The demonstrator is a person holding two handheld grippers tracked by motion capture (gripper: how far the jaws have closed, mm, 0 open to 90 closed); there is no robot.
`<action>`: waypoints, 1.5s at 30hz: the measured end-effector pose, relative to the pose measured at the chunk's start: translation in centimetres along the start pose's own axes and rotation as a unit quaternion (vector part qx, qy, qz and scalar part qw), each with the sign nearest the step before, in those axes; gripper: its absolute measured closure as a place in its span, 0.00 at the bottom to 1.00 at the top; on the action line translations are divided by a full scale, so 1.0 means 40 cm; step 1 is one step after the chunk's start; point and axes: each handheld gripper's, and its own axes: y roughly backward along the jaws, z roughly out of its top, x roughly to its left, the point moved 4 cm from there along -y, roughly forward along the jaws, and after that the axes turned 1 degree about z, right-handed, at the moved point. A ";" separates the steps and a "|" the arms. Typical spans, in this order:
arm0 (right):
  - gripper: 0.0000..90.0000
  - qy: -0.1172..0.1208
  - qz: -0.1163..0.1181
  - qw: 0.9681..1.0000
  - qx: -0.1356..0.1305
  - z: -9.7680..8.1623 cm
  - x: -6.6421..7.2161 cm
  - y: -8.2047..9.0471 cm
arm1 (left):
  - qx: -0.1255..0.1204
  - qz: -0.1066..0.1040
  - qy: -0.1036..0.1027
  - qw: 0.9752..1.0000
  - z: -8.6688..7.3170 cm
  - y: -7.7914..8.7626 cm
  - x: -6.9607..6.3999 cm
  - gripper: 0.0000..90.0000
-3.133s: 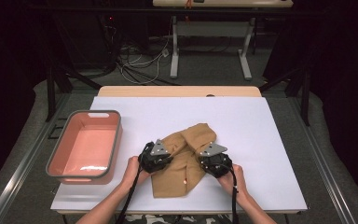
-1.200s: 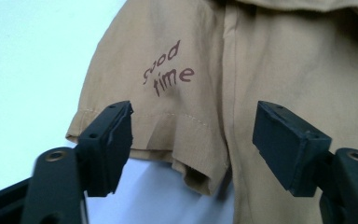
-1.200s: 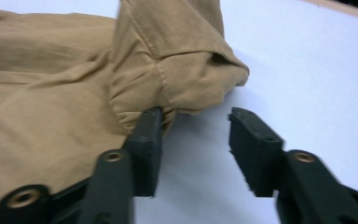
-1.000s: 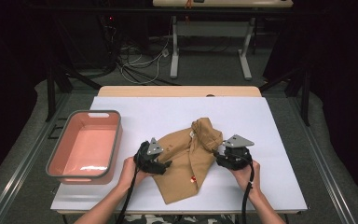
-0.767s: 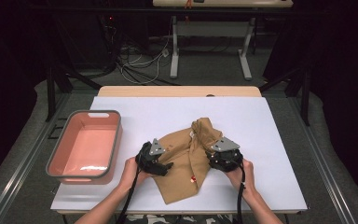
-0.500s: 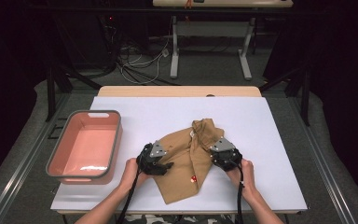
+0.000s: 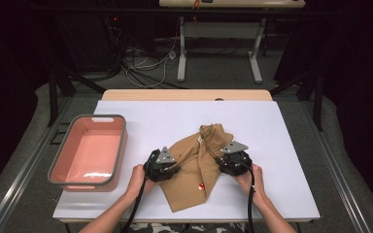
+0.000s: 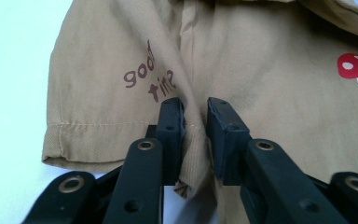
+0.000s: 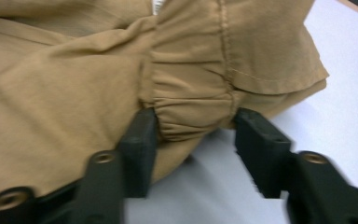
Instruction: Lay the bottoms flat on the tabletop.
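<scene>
A tan garment (image 7: 194, 160) lies crumpled on the white table cover (image 7: 165, 116), with a red mushroom print (image 7: 201, 186) near its front. My left gripper (image 7: 174, 170) sits at its left edge. In the left gripper view its jaws have just been closing and now pinch a raised fold of the hem (image 8: 193, 140) beside brown lettering (image 8: 149, 77). My right gripper (image 7: 222, 162) is at the garment's right side. Its jaws have just been opening and stand wide around a bunched seam (image 9: 191, 112). The right gripper's left pad (image 9: 140, 135) touches the cloth.
A pink tub (image 7: 121, 145) stands at the left of the table cover, a short way from my left hand. The wooden table edge (image 7: 184, 94) runs along the back. Beyond it lie floor cables (image 7: 141, 63) and another table's legs (image 7: 182, 53).
My right gripper has come in from the right and sunk onto the garment's right side. The left gripper stayed put. The cloth's right flap has bunched inward.
</scene>
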 end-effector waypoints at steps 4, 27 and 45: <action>0.66 -0.011 0.008 1.000 -0.003 -0.002 -0.003 -0.008 | -0.001 0.005 -0.002 1.000 -0.001 0.003 -0.002 0.91; 0.80 -0.041 -0.010 0.999 -0.021 -0.006 -0.030 0.014 | -0.012 0.010 -0.011 1.000 0.004 0.020 -0.008 0.93; 0.75 -0.078 -0.027 0.997 -0.011 -0.029 -0.088 0.001 | -0.010 0.009 -0.025 1.000 0.005 0.039 -0.018 0.88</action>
